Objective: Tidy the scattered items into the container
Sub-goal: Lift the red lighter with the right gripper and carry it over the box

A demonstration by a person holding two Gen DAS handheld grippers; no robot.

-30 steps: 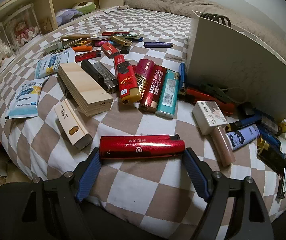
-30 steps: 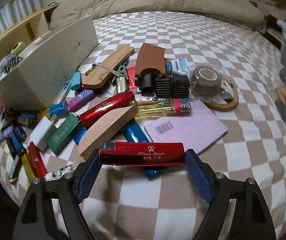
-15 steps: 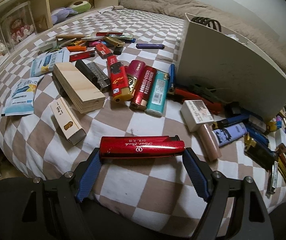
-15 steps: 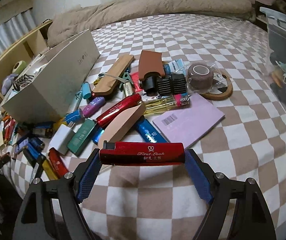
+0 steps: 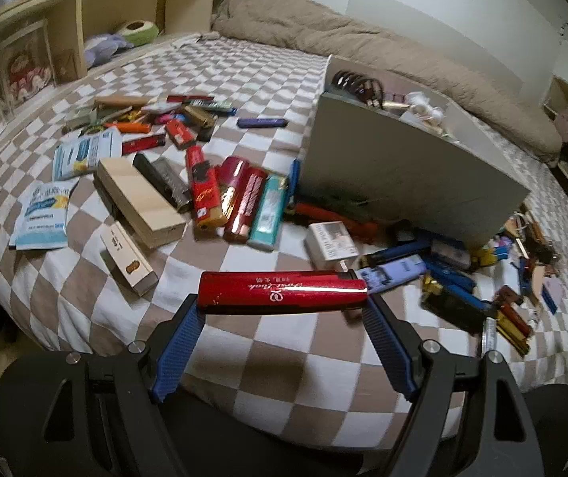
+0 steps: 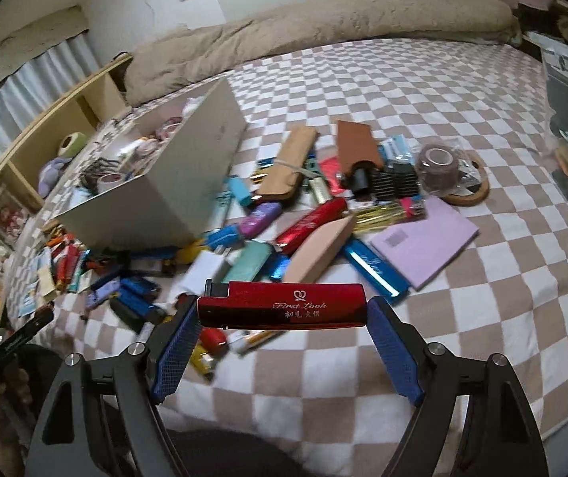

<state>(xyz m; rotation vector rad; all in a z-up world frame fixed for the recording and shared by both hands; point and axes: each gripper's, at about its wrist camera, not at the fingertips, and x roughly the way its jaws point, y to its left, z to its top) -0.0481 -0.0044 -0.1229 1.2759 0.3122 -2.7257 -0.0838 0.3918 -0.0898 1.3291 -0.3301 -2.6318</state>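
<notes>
**Both lighters lifted, box now nearer**

Left wrist: since the earlier frame you have risen; the left gripper (image 5: 284, 310) clamps a red lighter (image 5: 282, 292) endwise, short of the box (image 5: 403, 175).

Right wrist: the right gripper (image 6: 282, 318) likewise pinches its First Look lighter (image 6: 282, 304). End-on grips risk slipping.

My right gripper (image 6: 284, 310): blue fingers (image 6: 176, 348) clamped on the ends of a red lighter (image 6: 282, 305), held crosswise above the checkered bedspread (image 6: 363, 373). Ahead and to my left: a white box (image 6: 172, 194), open-topped, with small things inside. Straight ahead: a heap of lighters and tubes, including a tan block (image 6: 318, 252). Ahead, right: a lilac booklet (image 6: 425, 244); beyond it a brown tape roll (image 6: 439, 167).
</notes>
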